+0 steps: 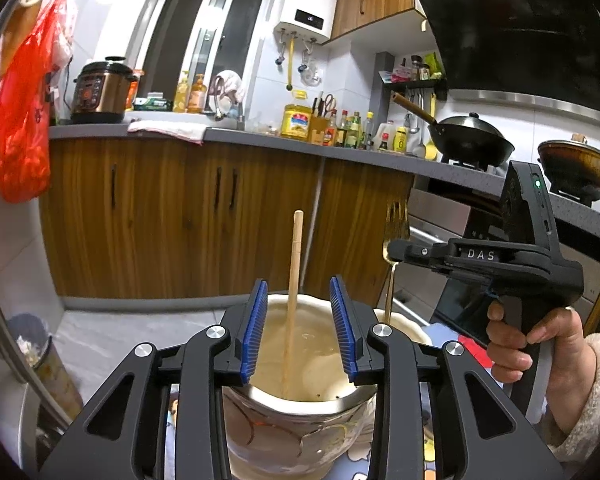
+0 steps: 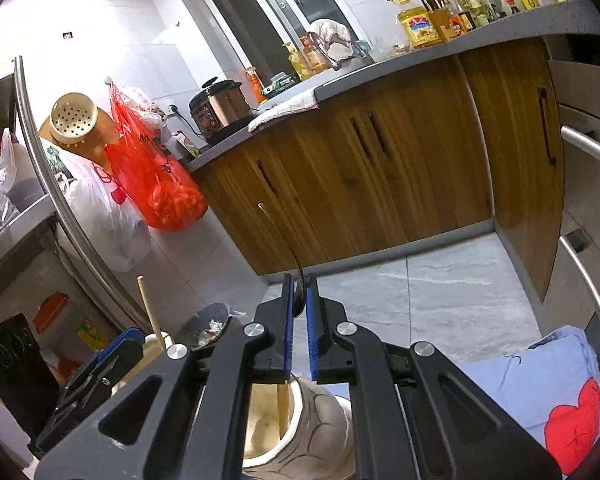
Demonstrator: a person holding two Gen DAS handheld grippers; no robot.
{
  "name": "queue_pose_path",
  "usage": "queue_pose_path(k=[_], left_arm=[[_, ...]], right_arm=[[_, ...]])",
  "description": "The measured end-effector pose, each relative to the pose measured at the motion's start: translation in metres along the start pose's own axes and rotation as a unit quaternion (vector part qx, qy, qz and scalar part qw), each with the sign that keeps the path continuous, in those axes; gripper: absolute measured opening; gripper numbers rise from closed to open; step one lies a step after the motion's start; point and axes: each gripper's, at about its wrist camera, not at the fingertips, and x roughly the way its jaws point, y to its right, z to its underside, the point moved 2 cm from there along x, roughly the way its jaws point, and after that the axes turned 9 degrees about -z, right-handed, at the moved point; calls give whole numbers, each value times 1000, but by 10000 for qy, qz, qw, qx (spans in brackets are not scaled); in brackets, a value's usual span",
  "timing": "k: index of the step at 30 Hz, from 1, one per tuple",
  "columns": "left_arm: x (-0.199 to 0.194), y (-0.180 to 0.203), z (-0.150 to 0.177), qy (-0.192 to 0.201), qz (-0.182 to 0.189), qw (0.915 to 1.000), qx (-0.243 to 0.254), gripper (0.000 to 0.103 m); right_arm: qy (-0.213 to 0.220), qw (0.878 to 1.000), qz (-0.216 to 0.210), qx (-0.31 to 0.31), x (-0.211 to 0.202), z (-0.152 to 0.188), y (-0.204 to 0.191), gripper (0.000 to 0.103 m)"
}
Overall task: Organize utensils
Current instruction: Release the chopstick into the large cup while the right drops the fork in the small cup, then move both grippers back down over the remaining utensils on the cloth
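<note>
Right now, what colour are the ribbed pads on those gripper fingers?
Bright blue, set on black fingers. The left gripper's pads show best in the left wrist view.

White letters "DAS" on the black right gripper (image 1: 396,250) body, left wrist view.

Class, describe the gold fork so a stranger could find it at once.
Start at the wooden cabinets, then look in front of them to the two cream cups. The left cup holds a plain wooden stick. The gold fork stands over the right cup, metal, tines up, between the right gripper's fingers.
</note>
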Motion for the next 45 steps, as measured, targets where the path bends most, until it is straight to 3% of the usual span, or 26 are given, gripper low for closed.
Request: queue_pose_path(k=[3,8,15,19,23,25,29,37,42,45], left_arm=[[1,0,-1,2,-89,10000,11,47],[-11,1,-13,-88,-486,9988,5,63],[-67,18,-27,-71,-693,9975,146,74],[-102,35,-24,-159,-753,9965,324,79],[-129,48,-18,-293,-845,9948,488,87],[-141,51,-14,-341,-851,9947,459,89],[-154,50,-6,-476,-861,9949,231,93],[-157,53,15,-813,-1035,9913,40,97],[-142,47,37,-1180,-1339,9839,80,98],[-133,39,54,-1373,-1580,9778,115,98]], right_arm=[[-27,10000,93,-4,-3,1,-1,32],[-152,9993,326,-100,-23,2,-6,37],[-226,9968,674,-373,-77,19,-27,57],[-349,9946,867,-448,-106,40,-42,63],[-452,9915,1075,-584,-126,57,-53,76],[-461,9888,1215,-736,-137,64,-61,80],[-347,9838,1421,-1035,-156,72,-76,98],[-284,9710,1871,-1464,-168,89,-88,98],[-689,9668,2025,-1395,-163,115,-64,98],[-707,9581,2364,-1456,-165,132,-46,98]])
